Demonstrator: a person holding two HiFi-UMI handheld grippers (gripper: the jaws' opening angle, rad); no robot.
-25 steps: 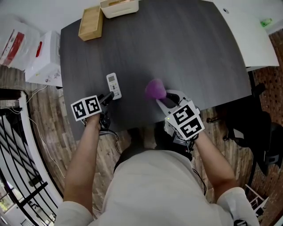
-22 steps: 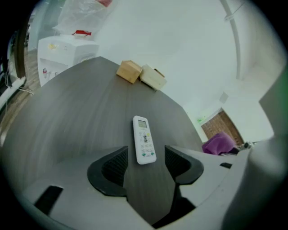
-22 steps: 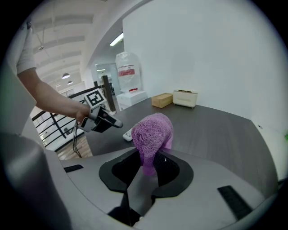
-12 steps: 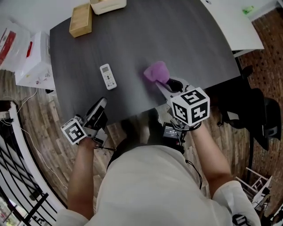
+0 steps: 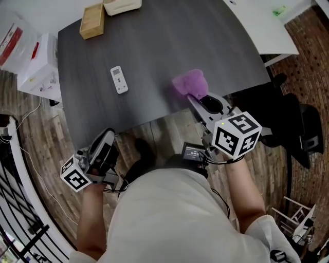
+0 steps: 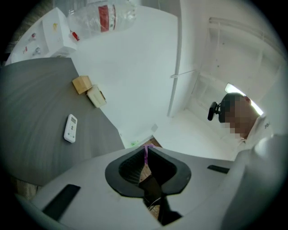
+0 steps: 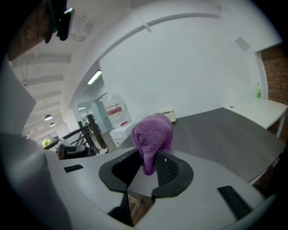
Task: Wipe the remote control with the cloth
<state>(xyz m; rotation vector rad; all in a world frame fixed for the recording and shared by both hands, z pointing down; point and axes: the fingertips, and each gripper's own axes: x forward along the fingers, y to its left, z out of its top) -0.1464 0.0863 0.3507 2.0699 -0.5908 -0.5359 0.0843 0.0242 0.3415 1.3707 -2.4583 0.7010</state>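
The white remote control [image 5: 119, 79] lies flat on the dark grey table [image 5: 169, 46], left of centre; the left gripper view shows the remote [image 6: 70, 128] far off. My left gripper [image 5: 106, 135] hangs off the table's near edge, over the wooden floor. Its jaws have just been closing and now meet at the left gripper's tip [image 6: 146, 152] with nothing between them. My right gripper [image 5: 195, 99] is shut on a purple cloth [image 5: 189, 82] above the table's near right part. The cloth [image 7: 153, 134] bulges out of the right gripper [image 7: 150, 164].
A wooden box [image 5: 92, 21] and a cream box [image 5: 122, 6] stand at the table's far edge. White cartons [image 5: 38, 67] sit on the floor to the left, beside a black railing [image 5: 15, 195]. A white table [image 5: 257, 20] and a black chair [image 5: 303, 138] are on the right.
My left gripper has drawn back from the remote, off the table towards my body, and its jaws have shut. The right gripper has risen with the cloth. The remote stays flat on the table.
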